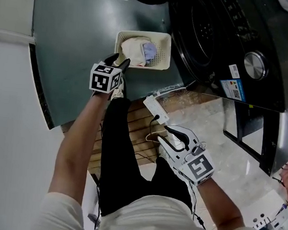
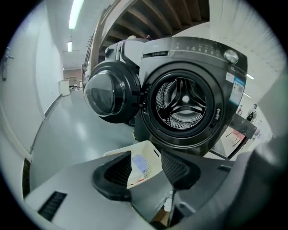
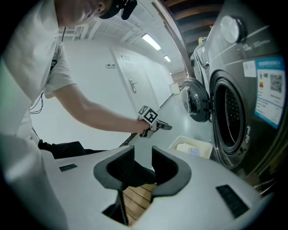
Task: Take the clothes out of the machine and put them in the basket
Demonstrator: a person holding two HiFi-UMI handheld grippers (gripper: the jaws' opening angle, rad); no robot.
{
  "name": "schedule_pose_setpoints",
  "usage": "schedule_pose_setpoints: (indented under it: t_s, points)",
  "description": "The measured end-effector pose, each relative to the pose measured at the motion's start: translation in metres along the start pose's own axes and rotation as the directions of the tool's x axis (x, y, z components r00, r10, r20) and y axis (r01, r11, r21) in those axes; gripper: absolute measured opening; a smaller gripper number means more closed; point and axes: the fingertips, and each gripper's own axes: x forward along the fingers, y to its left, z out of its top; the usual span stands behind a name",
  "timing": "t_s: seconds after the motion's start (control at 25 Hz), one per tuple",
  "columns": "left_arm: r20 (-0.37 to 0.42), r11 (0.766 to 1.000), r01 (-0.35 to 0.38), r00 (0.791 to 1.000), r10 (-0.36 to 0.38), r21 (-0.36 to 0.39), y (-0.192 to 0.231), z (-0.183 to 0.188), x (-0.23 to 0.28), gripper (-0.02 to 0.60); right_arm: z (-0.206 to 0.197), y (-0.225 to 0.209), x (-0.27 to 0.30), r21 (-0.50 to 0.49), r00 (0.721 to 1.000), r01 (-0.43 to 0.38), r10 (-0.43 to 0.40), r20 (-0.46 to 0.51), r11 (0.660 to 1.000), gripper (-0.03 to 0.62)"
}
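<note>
Spread and empty, my left tongs (image 2: 146, 168) hide part of the white perforated plastic basket (image 1: 162, 52) of rumpled cream-and-lilac clothes (image 1: 135, 50); my right tongs (image 3: 143, 164) gape empty too.

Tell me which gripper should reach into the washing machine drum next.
Left, probably. The left gripper hangs by the basket and looks straight into the open drum, jaws apart and empty. The right gripper sits farther back, near the person's leg, also empty.
</note>
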Motion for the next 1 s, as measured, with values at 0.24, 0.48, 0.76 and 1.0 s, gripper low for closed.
schedule_pose_setpoints:
  t_s: [0.24,0.48,0.76,1.0]
  points:
    - [0.071,1.000,0.004,0.997,-0.005,0.012,-0.049,0.022,-0.069,0.204,0.011,0.008,-0.044,-0.077,1.000,-0.019,0.020,0.023,0.997,0.126]
    - [0.170,1.000,0.012,0.985,-0.014,0.011,-0.100,0.040,-0.152,0.184,0.025,0.028,-0.084,-0.154,0.998,-0.019,0.029,0.064,0.988,0.126]
    - [0.301,0.999,0.036,0.953,-0.039,0.014,-0.174,0.058,-0.250,0.130,0.035,0.052,-0.132,-0.171,0.994,-0.005,0.023,0.106,0.985,0.126]
    - [0.362,0.998,0.053,0.930,-0.059,0.028,-0.240,0.058,-0.321,0.061,0.038,0.071,-0.172,-0.175,0.991,0.015,0.009,0.137,0.985,0.125]
